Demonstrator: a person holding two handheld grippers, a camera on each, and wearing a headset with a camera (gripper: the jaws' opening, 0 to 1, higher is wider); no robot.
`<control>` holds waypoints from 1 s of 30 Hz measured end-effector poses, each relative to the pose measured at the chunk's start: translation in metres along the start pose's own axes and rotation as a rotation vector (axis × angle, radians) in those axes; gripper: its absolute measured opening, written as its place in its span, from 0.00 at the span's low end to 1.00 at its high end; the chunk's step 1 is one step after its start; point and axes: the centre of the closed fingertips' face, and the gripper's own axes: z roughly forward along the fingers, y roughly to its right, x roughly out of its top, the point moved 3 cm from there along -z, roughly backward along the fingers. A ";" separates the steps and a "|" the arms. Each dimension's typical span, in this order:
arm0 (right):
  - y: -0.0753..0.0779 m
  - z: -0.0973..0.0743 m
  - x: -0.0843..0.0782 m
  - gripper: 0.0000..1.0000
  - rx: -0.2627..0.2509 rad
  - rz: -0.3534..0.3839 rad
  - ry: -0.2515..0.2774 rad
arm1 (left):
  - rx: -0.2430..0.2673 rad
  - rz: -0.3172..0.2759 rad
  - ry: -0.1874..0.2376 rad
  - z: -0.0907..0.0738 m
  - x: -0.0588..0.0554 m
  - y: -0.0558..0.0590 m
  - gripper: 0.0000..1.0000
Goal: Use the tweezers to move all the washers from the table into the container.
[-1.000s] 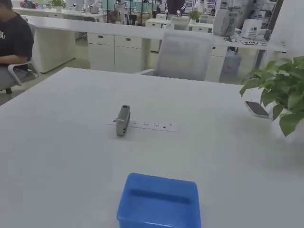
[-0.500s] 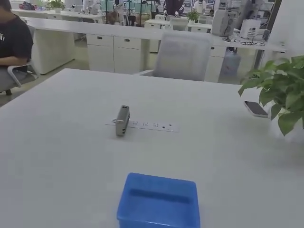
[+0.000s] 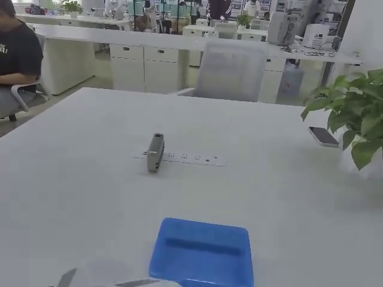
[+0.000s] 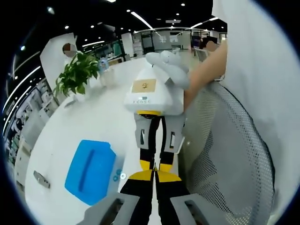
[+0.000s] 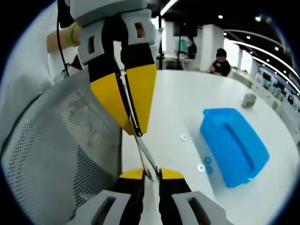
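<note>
1. Tweezers [image 5: 143, 151] show in the right gripper view as a thin sliver of bright metal running between the two tools. Their upper length is hidden between the broad, wedge-shaped yellow pads of the left gripper [image 5: 134, 127], which are pressed together on them.
2. We see the right gripper [image 5: 151, 176] with its yellow-tipped black jaws standing narrow. The lower end of the tweezers lies in the slit between them, but we cannot tell whether the pads actually press it.
3. In the left gripper view the two grippers meet nose to nose, yellow tip against yellow tip, and the tweezers are too thin for us to make out there. A right hand [image 4: 168, 68] in a white glove grips the right gripper's glossy white shell.
4. The washers [image 5: 200, 167] are small flat rings. One white and two blue lie clustered on the smooth white table [image 3: 90, 197], just beside the container's long side. A fourth, white, lies apart from them, towards the grippers.
5. The container [image 5: 234, 145] is a blue plastic box with rounded corners and a long shallow recess in its top. We cannot read its inside, and the head view cuts off its near edge.
6. A curved chair back [image 5: 56, 159] of fine perforated mesh stands beside the grippers and hides the table's near edge.
7. Along the head view's bottom-left edge we see pale, blurred, cut-off shapes that we cannot name. Beyond the container, a grey metal adapter [image 3: 155, 152] stands on a flush socket strip [image 3: 191, 158].
</note>
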 end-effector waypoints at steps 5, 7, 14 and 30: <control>0.008 -0.002 0.004 0.07 -0.015 0.041 0.029 | 0.013 -0.022 0.006 -0.002 0.001 -0.011 0.00; 0.009 -0.001 0.003 0.07 -0.019 0.033 0.023 | 0.010 -0.028 0.002 0.000 -0.001 -0.014 0.00; 0.011 0.005 -0.001 0.08 -0.005 0.048 0.005 | -0.024 -0.090 0.009 0.006 -0.003 -0.021 0.00; 0.016 -0.014 0.025 0.03 0.039 0.103 0.048 | -0.081 -0.177 0.045 0.009 0.001 -0.021 0.01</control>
